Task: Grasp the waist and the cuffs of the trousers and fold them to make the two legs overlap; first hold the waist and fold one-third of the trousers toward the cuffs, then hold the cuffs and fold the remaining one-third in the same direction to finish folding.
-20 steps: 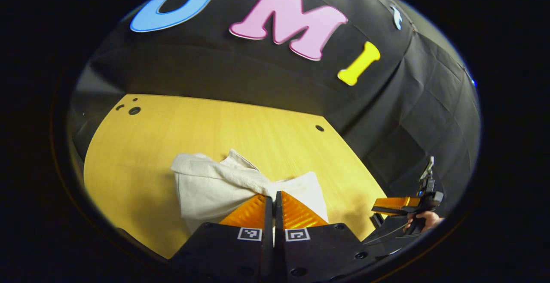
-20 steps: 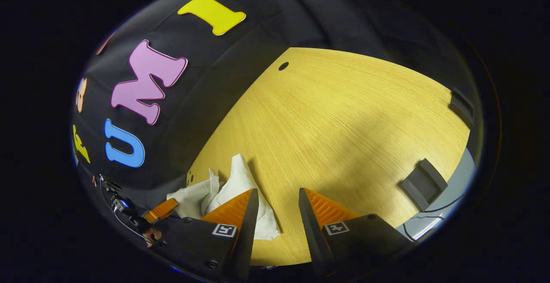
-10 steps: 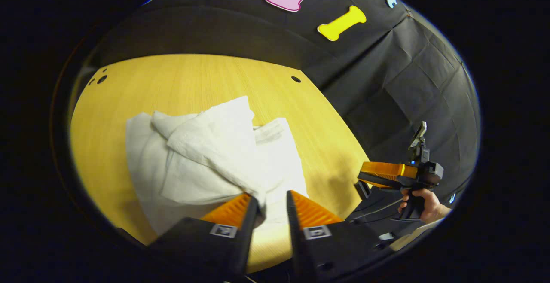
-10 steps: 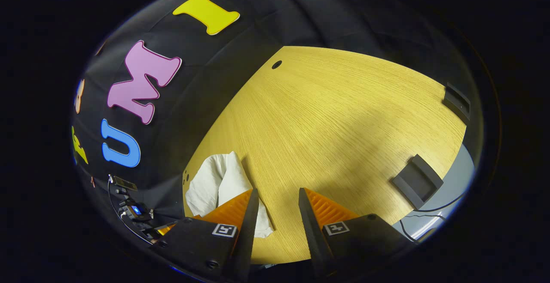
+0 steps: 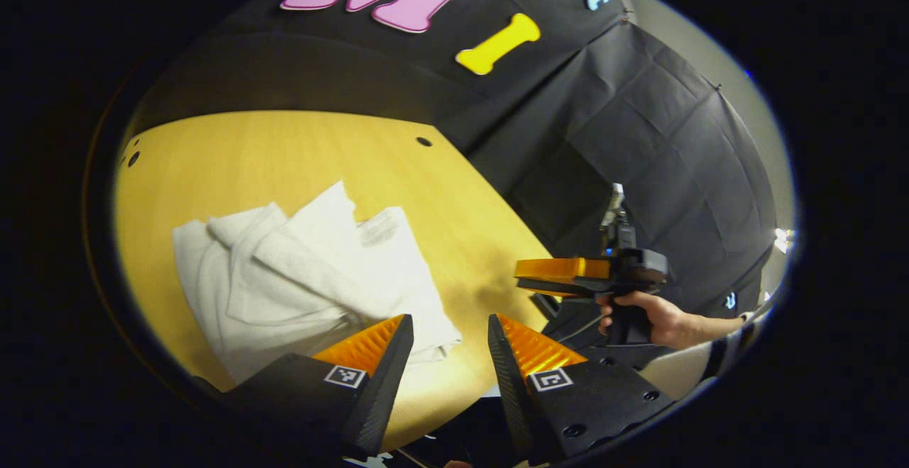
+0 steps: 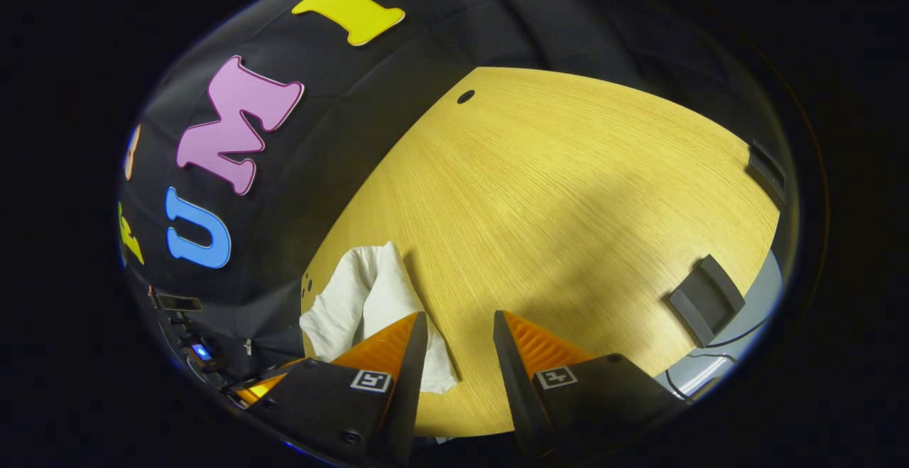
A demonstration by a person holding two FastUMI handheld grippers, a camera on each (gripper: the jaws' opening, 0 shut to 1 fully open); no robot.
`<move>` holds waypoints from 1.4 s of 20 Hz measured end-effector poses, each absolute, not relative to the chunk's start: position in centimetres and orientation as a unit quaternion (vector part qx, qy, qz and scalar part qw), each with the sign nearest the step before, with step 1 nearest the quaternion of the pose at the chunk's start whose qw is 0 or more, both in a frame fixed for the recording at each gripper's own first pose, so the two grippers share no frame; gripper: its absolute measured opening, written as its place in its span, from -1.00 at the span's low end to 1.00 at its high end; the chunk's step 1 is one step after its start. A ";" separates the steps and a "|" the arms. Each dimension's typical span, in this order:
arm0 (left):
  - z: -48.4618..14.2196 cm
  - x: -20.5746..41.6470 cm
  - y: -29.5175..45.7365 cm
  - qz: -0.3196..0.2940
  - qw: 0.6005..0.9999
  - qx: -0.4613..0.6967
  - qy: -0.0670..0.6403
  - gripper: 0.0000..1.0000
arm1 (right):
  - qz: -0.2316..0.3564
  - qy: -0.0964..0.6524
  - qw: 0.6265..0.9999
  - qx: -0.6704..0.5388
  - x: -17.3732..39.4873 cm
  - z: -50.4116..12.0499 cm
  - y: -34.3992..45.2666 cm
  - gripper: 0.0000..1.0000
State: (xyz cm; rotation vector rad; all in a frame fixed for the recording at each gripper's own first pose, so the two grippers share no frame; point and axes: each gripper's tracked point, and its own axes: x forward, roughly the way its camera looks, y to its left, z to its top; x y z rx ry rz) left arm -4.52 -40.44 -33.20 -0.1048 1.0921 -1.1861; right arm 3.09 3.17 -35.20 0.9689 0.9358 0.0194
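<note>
White cloth, the trousers lie bunched in loose folds (not flat) on the yellow wooden table, toward its near left corner. The left gripper hangs just above their near edge, fingers apart, holding nothing. The right gripper, gripped by a hand, hovers right of the trousers, likewise parted and empty.

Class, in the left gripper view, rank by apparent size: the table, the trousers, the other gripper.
1. table
2. trousers
3. right gripper, though it sits off the table's edge at an unclear distance, so its true size is unsure.
</note>
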 end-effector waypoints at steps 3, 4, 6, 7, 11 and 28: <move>-32.5 -4.7 -41.3 -0.548 0.687 -0.051 0.475 0.38 | 0.014 0.434 0.782 0.447 3.1 -35.0 3.6 0.17; -32.6 -4.4 -41.0 -0.540 0.690 -0.055 0.478 0.39 | 0.015 0.435 0.782 0.446 3.1 -35.0 3.7 0.17; -32.9 -3.3 -40.2 -0.519 0.701 -0.065 0.485 0.39 | 0.019 0.436 0.784 0.442 3.1 -34.7 4.0 0.17; -33.3 -2.6 -40.0 -0.506 0.709 -0.069 0.486 0.39 | 0.025 0.434 0.786 0.441 3.3 -34.2 4.4 0.17; -34.5 1.3 -38.1 -0.436 0.757 -0.094 0.478 0.38 | 0.078 0.404 0.805 0.427 4.5 -30.2 7.1 0.17; -29.9 4.8 -25.5 -0.259 0.862 -0.124 0.419 0.39 | 0.216 0.345 0.852 0.329 5.4 -21.5 15.9 0.17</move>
